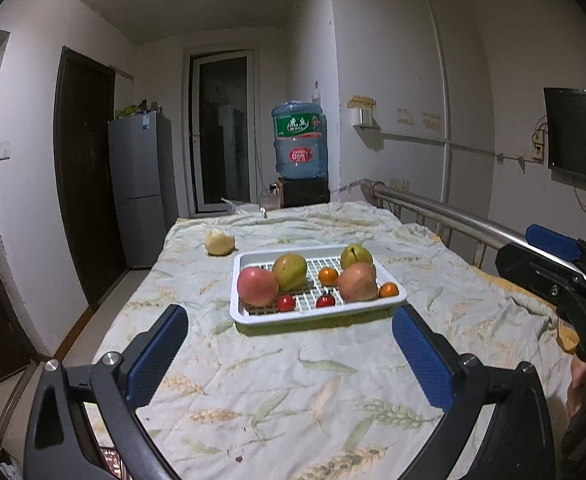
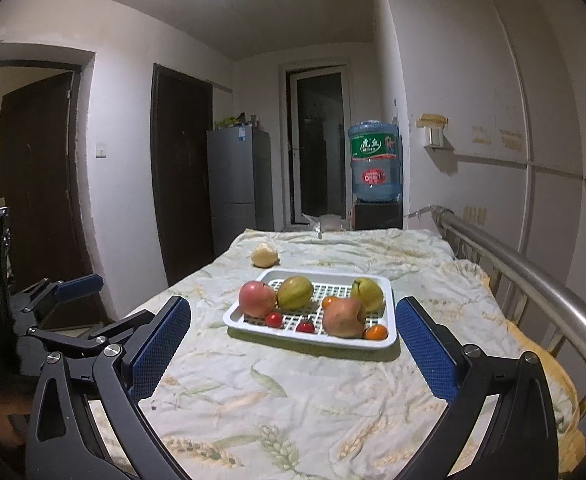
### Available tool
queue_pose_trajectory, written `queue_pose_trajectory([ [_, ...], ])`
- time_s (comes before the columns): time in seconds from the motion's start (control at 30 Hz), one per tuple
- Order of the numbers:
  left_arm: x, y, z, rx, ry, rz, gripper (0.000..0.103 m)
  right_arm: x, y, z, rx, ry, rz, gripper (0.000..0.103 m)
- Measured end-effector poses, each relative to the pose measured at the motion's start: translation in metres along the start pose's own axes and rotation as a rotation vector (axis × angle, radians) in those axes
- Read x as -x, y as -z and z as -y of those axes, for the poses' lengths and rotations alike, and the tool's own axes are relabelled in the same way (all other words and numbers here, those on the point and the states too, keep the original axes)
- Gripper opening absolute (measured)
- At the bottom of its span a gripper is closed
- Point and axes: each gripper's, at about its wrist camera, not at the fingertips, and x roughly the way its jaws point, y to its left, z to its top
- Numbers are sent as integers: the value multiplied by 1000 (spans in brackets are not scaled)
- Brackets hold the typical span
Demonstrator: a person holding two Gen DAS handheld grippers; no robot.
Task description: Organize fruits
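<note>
A white slotted tray (image 1: 397, 295) (image 2: 391, 304) sits mid-table on the patterned cloth. It holds a red apple (image 1: 257, 286) (image 2: 256, 298), a second reddish apple (image 1: 358, 282) (image 2: 344, 317), two green pears (image 1: 289, 271) (image 1: 356, 256), two cherry tomatoes (image 1: 286, 303) (image 1: 325, 301) and two small oranges (image 1: 328, 275) (image 1: 388, 290). A pale yellow fruit (image 1: 219, 242) (image 2: 264, 255) lies on the cloth behind the tray's left corner. My left gripper (image 1: 289, 320) is open and empty, short of the tray. My right gripper (image 2: 293, 312) is open and empty, also short of the tray.
The table's cloth (image 1: 293, 380) runs forward to me. A metal rail (image 2: 533, 280) lines the right side. A fridge (image 1: 141, 188) and a water dispenser (image 1: 299, 144) stand beyond the far edge. The right gripper's body shows in the left wrist view (image 1: 565, 272).
</note>
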Motion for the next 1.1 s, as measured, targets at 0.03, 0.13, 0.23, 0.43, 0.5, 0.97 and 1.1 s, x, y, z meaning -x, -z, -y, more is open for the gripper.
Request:
queue_pose_trajectory([
  [0.03, -1, 3, 1, -1, 0, -7, 103, -1, 2, 0, -4, 0, -6, 103],
  [0.13, -4, 11, 3, -4, 3, -27, 103, -4, 11, 0, -13, 2, -27, 103],
  [0.23, -7, 18, 3, -8, 3, -45, 103, -6, 18, 0, -19, 3, -39, 103],
  [0.43, -15, 30, 1, -4, 0, -84, 103, -11, 32, 2, -29, 16, -70, 103],
  [0.5, -17, 34, 1, -5, -1, -93, 103, -14, 36, 3, -35, 16, -82, 103],
  [0.97, -47, 58, -4, -7, -8, -189, 103, -44, 67, 14, -77, 22, -189, 103],
  [1.1, -56, 64, -3, -15, -7, -218, 103, -53, 75, 15, -82, 20, -223, 103],
])
